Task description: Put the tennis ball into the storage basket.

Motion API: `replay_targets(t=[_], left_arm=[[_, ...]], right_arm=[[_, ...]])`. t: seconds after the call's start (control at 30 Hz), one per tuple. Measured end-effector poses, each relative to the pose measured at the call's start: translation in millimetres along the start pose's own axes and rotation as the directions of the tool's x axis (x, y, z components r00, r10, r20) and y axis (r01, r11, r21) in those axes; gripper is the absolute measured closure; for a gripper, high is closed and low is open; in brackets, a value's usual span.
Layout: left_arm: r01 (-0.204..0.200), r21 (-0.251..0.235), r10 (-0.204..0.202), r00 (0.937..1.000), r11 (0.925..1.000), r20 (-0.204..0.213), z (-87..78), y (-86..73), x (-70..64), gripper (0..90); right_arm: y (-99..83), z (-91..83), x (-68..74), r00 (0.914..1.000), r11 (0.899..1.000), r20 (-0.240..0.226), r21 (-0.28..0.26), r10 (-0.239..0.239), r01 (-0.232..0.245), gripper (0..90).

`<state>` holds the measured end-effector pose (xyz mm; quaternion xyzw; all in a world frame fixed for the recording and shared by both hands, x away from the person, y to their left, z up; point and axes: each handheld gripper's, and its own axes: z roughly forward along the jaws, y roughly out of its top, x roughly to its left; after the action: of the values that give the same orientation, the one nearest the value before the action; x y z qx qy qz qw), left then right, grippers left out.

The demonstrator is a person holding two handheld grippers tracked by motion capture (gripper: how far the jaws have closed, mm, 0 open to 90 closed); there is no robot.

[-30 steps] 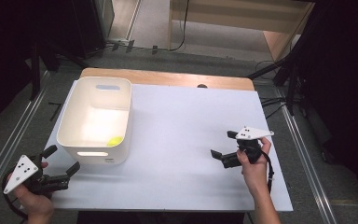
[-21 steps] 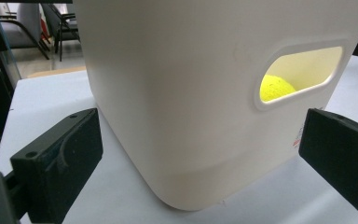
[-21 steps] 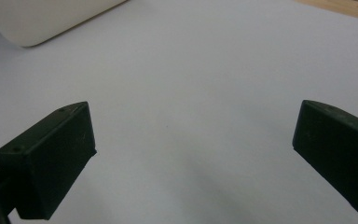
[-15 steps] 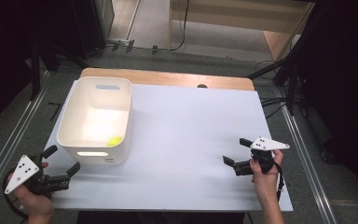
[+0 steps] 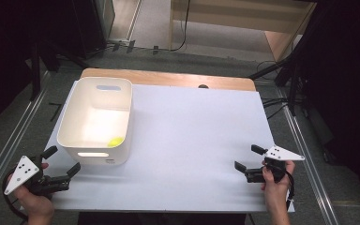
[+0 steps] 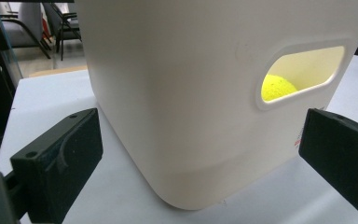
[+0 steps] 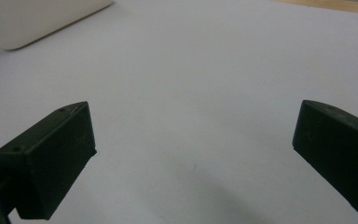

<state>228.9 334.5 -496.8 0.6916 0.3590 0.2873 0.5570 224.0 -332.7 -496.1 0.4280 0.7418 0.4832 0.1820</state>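
A yellow ball (image 5: pixel 115 141) lies inside the white bin (image 5: pixel 75 119) on the desk (image 5: pixel 192 136). The left gripper (image 5: pixel 62 161), fingers released, sits just beside the bin; the right gripper (image 5: pixel 247 157) is well apart, likewise released and empty.

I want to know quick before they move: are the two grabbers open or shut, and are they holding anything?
Left gripper: open, holding nothing, pointed at the white bin.
Right gripper: open, holding nothing, over the white table top.
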Motion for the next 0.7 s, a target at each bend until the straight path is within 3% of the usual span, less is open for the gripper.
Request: replay_targets(t=[0.33, 0.43, 0.7], left_arm=[[-0.002, 0.0, 0.002, 1.0, 1.0, 0.006, 0.1, 0.2, 0.3, 0.0], [-0.002, 0.0, 0.002, 1.0, 1.0, 0.006, 0.1, 0.2, 0.1, 0.0], [-0.001, -0.003, 0.001, 1.0, 1.0, 0.0, -1.3, 0.5, 0.4, 0.0]], right_arm=[[-15.8, -14.8, -6.0, 0.9976, 0.995, 0.04, -0.08, 0.056, -0.052, 0.0], [-21.9, -19.3, -8.3, 0.998, 0.994, 0.042, -0.099, 0.047, -0.042, 0.0], [-32.9, -42.8, -15.6, 0.9957, 0.973, 0.04, -0.219, 0.083, -0.073, 0.0]])
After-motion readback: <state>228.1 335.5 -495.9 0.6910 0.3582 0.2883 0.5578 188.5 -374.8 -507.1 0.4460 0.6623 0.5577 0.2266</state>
